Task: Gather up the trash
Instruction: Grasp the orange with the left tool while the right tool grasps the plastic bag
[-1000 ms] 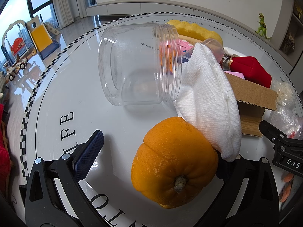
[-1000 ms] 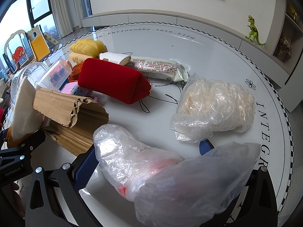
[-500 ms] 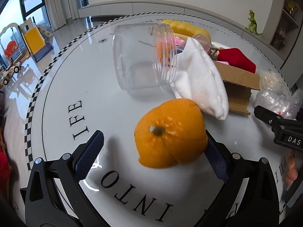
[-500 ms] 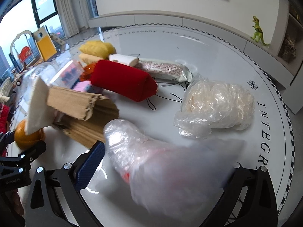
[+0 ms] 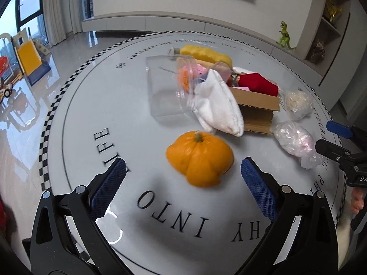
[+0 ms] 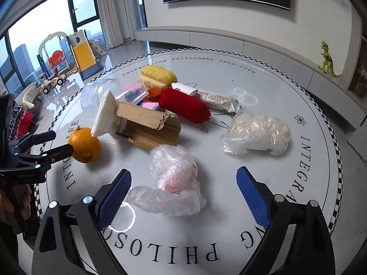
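An orange fruit [image 5: 199, 158] with a stem lies on the round white table [image 5: 91, 114], just beyond my left gripper [image 5: 183, 163], which is open with neither blue pad touching it. A crumpled clear plastic bag [image 6: 174, 176] with pink inside lies on the table between the fingers of my right gripper [image 6: 183, 174]. Its jaws are closing, with a gap still on both sides of the bag. From the right wrist, the orange [image 6: 84, 145] sits by the left gripper [image 6: 62, 141]. The left wrist shows the bag [image 5: 296, 142] in front of the right gripper [image 5: 323, 135].
A pile sits mid-table: a clear jar [image 5: 162, 87] on its side, a white cloth [image 5: 220, 107], folded cardboard [image 6: 146, 123], a red pouch [image 6: 183, 105], a snack wrapper [image 6: 218, 100] and yellow sponges [image 6: 158, 74]. Another crumpled plastic bag [image 6: 257, 130] lies to the right.
Both grippers drew back and up from the table. The orange rolled over and now lies free ahead of the left pads. The plastic bag slipped off the right finger and rests between them.
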A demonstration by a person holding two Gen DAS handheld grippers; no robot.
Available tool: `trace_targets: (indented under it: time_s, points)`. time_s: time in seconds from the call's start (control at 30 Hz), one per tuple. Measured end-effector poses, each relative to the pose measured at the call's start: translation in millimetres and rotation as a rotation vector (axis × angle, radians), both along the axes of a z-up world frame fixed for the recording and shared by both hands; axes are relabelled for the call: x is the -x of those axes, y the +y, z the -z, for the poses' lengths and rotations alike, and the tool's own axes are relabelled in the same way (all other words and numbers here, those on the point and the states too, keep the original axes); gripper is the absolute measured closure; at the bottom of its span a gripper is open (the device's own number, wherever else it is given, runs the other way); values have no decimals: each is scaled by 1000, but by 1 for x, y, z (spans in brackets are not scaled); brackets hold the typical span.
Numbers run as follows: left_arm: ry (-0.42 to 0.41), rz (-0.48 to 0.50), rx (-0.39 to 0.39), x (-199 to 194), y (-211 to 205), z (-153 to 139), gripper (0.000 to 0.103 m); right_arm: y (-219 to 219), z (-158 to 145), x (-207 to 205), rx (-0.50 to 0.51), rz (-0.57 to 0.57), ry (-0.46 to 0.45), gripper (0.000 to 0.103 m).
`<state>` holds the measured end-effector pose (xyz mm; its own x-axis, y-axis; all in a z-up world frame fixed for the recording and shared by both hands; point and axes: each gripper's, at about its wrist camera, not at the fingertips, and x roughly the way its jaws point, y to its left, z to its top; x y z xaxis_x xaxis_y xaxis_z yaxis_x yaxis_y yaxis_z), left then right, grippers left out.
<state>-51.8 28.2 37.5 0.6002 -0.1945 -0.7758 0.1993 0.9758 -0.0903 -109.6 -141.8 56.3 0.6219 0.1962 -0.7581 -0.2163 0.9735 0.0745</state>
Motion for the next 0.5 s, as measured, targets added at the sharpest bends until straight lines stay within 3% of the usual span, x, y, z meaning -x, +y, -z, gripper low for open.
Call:
trace_targets:
  time_s: [0.1, 0.23, 0.27, 0.3, 0.33, 0.4, 0.5]
  points:
    - [11, 14, -30, -14, -13, 9, 6, 6, 7, -10, -18, -20, 40, 27]
    - [67, -20, -4, -30, -9, 24, 6, 19, 27, -31, 15, -15, 96, 45]
    - [78, -30, -13, -31, -9, 28, 9, 20, 30, -32, 27, -9, 96, 58]
    - [94, -37, -24, -32, -8, 32, 18, 20, 31, -33, 40, -1, 91, 64]
    - [78, -37, -41, -30, -9, 33, 19, 19, 30, -30, 24, -2, 84, 66]
    - [63, -33, -62, -23, -10, 32, 32, 14, 28, -25, 1, -1, 83, 70]
    - [65, -51, -19, -12, -5, 29, 40, 8, 21, -13, -12, 14, 67, 70]
